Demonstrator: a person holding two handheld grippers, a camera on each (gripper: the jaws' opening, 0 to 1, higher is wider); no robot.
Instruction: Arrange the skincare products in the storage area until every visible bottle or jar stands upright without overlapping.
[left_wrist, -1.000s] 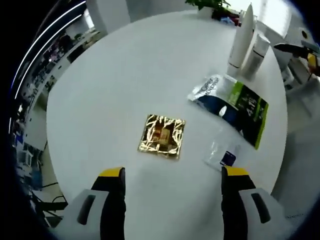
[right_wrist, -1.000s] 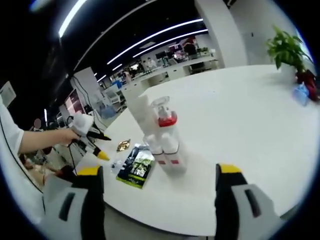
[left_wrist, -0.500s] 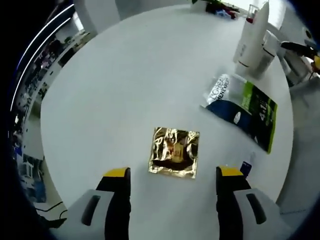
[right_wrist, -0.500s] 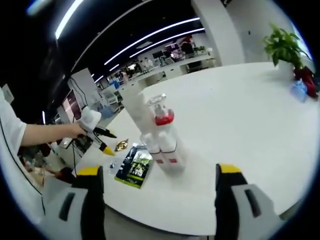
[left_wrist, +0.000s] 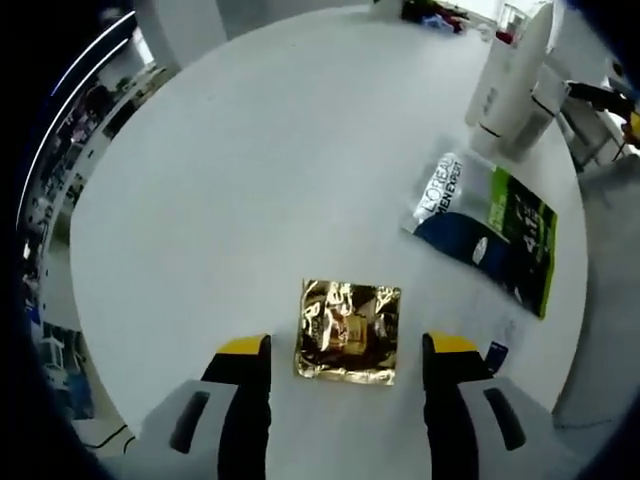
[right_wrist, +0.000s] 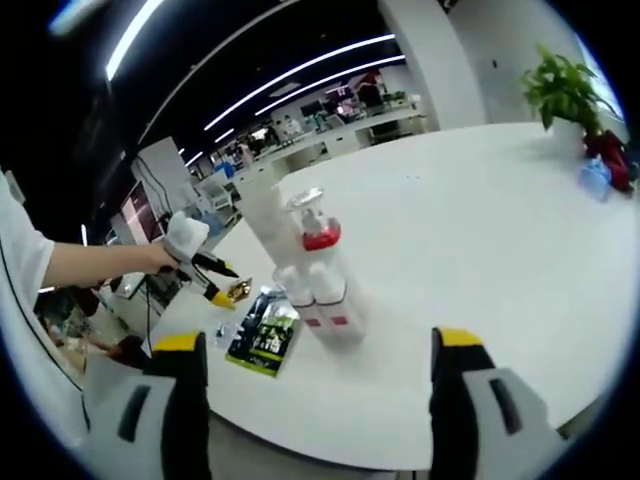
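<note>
Gold sachet (left_wrist: 347, 329): crinkled foil square, flat on white table (left_wrist: 250, 170), between my left claw's (left_wrist: 345, 360) parted jaws. Right claw (right_wrist: 318, 352): jaws apart, empty.

My left gripper view looks steeply down on the round white table (left_wrist: 250, 150) from close above its near edge, gold foil sachet (left_wrist: 348, 330) just ahead of my jaws. My right gripper view sits low beyond the table's edge, facing nearly level across the top toward the office behind. Both share the bottle cluster (right_wrist: 310, 270), the green-and-blue sachet (right_wrist: 262, 335) and the foil sachet by the edge.
</note>
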